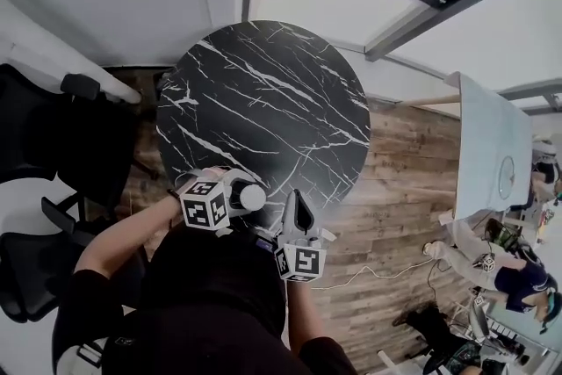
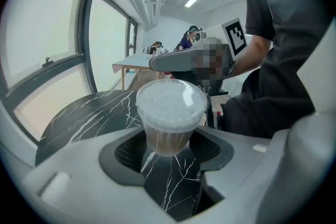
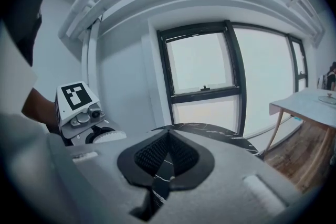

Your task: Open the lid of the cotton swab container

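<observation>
While the clear round plastic cotton swab container [image 2: 169, 131] is clamped in the widely spread left tongs [image 2: 168, 153] above the round black marble bench [image 1: 263, 92], its transparent lid [image 2: 171, 101] appears unopened. The right tongs [image 3: 167, 157] are pressed together, empty, so the opening is judged not yet begun.

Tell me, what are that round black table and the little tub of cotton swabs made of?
The round black table looks like marble or a marble-print laminate, I cannot tell which: white veins, smooth, slightly glossy top. The small round tub of cotton swabs looks like clear plastic: white swab tips and pale sticks show through it.
</observation>
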Demonstrator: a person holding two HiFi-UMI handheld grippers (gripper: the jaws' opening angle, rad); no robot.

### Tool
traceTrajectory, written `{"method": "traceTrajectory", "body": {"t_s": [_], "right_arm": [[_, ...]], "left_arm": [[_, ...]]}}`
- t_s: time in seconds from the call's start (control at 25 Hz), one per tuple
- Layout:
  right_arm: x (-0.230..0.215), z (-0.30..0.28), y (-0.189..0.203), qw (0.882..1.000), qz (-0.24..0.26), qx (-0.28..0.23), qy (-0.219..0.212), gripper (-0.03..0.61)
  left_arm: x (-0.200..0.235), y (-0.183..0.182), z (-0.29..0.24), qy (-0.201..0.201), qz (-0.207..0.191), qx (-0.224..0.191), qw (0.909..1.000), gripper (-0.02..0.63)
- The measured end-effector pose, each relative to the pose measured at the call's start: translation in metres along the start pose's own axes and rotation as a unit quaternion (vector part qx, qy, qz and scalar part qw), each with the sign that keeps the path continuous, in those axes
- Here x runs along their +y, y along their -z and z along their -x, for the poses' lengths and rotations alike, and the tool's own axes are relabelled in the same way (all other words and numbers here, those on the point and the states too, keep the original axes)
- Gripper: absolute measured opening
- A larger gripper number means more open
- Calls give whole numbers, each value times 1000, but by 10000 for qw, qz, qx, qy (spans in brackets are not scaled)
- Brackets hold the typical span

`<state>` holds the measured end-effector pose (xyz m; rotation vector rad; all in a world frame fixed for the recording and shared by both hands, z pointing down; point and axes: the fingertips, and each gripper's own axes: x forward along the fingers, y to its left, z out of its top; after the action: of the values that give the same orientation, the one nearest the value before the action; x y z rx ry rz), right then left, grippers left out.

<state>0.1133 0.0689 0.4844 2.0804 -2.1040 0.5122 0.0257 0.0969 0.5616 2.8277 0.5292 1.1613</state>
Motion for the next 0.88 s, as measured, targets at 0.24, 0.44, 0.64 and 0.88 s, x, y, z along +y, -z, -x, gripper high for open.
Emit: {"method": "traceTrajectory", "body": {"t_s": [0.24,0.44,0.64,0.88], "right_arm": [[10,10,-14,9993,265,-32,-258,-3],[18,19,-25,9979,436,-50,-472,-3],[20,23,-33,9969,508,-115,-586,-3],[20,29,-45,9957,656,-82,-647,-3]], "left_arm": [[0,-6,22,185,-460,307,9983,261],[1,-19,33,250,-781,419,9958,262],[3,-33,40,368,-976,410,9937,262],[5,-49,45,603,-1010,357,9924,262]]}}
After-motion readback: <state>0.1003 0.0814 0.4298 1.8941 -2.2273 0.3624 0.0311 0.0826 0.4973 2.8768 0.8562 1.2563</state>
